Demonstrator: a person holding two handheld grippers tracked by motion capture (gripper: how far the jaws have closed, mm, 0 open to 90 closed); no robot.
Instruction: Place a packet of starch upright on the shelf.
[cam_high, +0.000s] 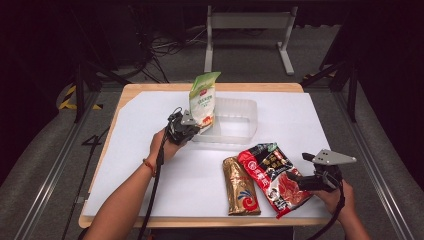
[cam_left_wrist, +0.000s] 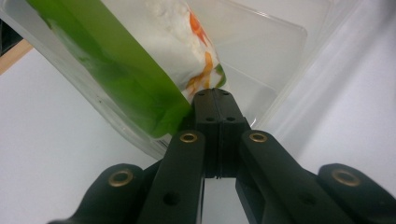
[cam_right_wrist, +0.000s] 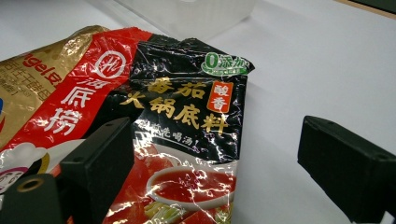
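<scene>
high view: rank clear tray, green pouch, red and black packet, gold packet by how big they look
1. clear tray
2. red and black packet
3. green pouch and gold packet: they look about alike, and the pouch stands farther from the camera, so no ranking.

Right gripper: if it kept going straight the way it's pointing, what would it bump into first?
Probably the red and black soup packet: the right gripper has open jaws, one jaw already over the packet. Depth is hard to judge.
</scene>
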